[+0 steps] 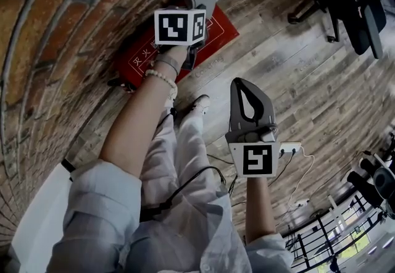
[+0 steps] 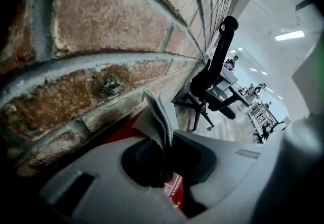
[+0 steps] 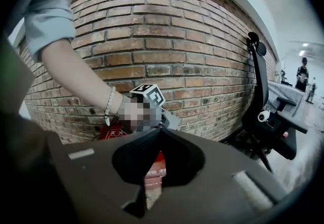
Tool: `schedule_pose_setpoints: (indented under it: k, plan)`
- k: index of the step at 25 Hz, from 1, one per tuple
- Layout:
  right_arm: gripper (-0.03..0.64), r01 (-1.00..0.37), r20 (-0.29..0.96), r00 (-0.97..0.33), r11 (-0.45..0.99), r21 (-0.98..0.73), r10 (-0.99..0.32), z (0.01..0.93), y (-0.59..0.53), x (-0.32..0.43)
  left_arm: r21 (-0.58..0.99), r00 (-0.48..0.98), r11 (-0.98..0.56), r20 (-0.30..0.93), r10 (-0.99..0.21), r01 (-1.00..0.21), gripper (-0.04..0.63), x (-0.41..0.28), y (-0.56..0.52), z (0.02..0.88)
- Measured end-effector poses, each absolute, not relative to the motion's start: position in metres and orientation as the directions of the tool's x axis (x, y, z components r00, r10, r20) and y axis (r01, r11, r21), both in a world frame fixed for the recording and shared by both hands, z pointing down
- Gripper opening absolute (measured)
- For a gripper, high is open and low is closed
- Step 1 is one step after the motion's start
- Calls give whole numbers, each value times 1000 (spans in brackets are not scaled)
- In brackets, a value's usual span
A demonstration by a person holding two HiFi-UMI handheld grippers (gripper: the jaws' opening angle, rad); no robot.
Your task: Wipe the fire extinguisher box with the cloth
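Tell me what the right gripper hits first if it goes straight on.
Probably the left gripper, which holds the cloth at the fire extinguisher box, in line beyond the shut right gripper. Depth is unclear, so the box itself might come first.

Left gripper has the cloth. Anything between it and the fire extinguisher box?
Nothing visible. The left gripper, shut on the cloth, is right over the red fire extinguisher box by the brick wall. The right gripper hangs back, clear of it.
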State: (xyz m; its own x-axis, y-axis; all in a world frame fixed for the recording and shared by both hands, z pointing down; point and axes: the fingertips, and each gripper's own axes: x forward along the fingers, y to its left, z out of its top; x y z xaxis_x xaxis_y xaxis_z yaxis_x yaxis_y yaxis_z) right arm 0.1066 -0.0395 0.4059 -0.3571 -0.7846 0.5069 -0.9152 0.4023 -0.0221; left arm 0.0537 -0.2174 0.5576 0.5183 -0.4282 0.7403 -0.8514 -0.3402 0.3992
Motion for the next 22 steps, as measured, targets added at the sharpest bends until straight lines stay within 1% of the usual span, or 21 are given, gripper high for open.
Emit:
schedule_pose_setpoints:
  k: [8, 17, 22]
  plan:
    - [8, -916, 504, -361, 399, -35, -785, 406, -39, 103, 395, 483, -283, 769, -420, -874, 11, 48, -218, 572]
    - [8, -913, 500, -367, 406, -34, -784, 409, -40, 99, 417, 478, -235, 769, -424, -878, 11, 46, -220, 578]
    - [8, -910, 515, -374, 413, -43, -771, 411, -36, 96, 413, 477, -238, 771, -421, -879, 11, 45, -220, 578]
